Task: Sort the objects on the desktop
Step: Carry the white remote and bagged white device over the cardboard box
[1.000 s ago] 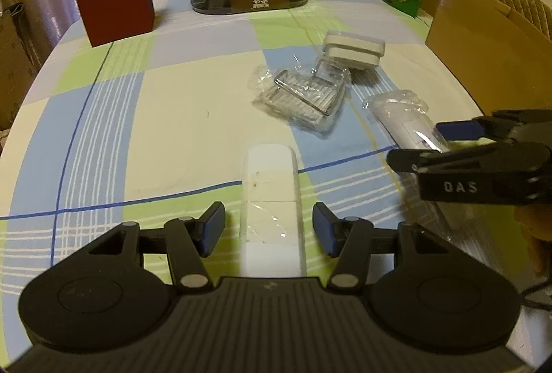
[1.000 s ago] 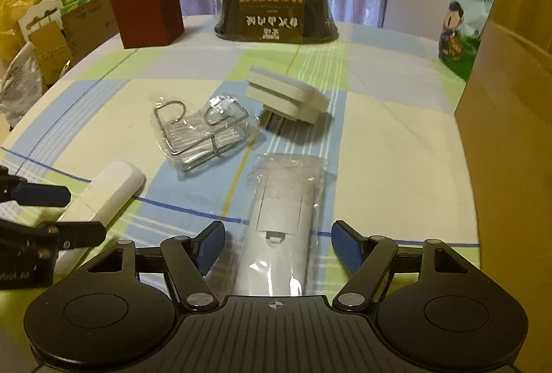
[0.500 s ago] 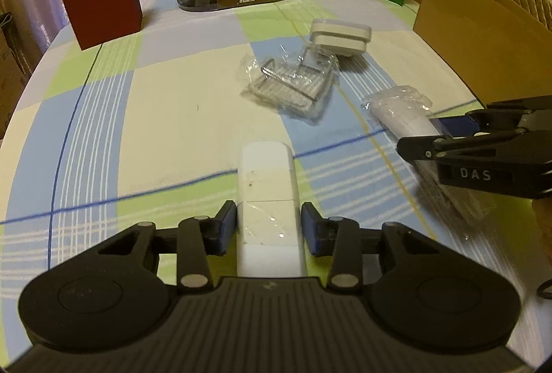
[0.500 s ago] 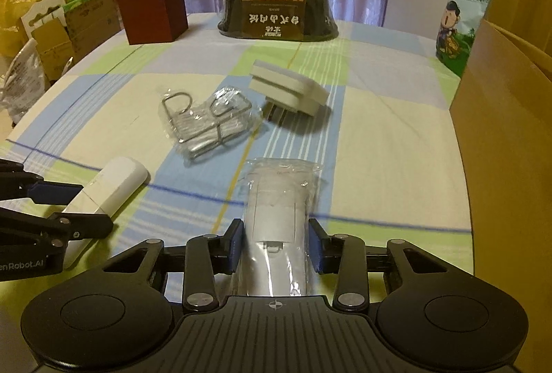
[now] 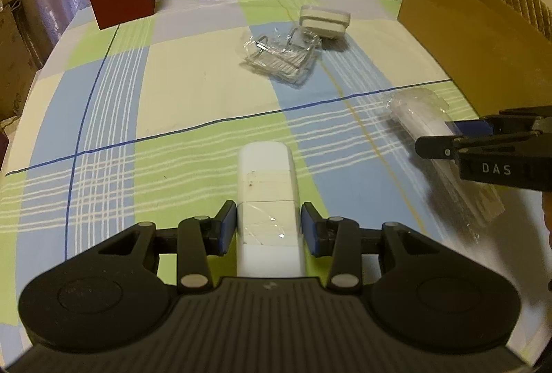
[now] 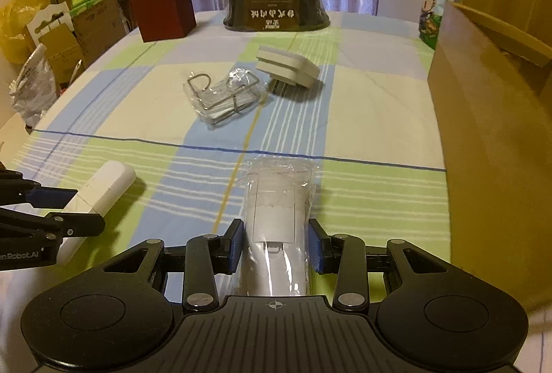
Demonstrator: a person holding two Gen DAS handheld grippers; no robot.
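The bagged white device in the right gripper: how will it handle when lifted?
The bagged device looks rigid, so it should probably lift as one piece. Its loose clear wrap may slip between the jaws of the right gripper. Most of its length juts ahead of the jaws, so it might tilt downward.

Cardboard box [image 6: 490, 118] walls right edge; tablecloth [image 5: 193, 90] left-centre open

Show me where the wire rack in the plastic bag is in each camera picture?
Left wrist view: the wire rack lies above the middle, a little right, beyond the white bar held by the left gripper.
Right wrist view: the wire rack lies left of centre in the upper half, beyond the right gripper.
Shared landmark: the white plug block sits just beside the rack, on its right, in both views.
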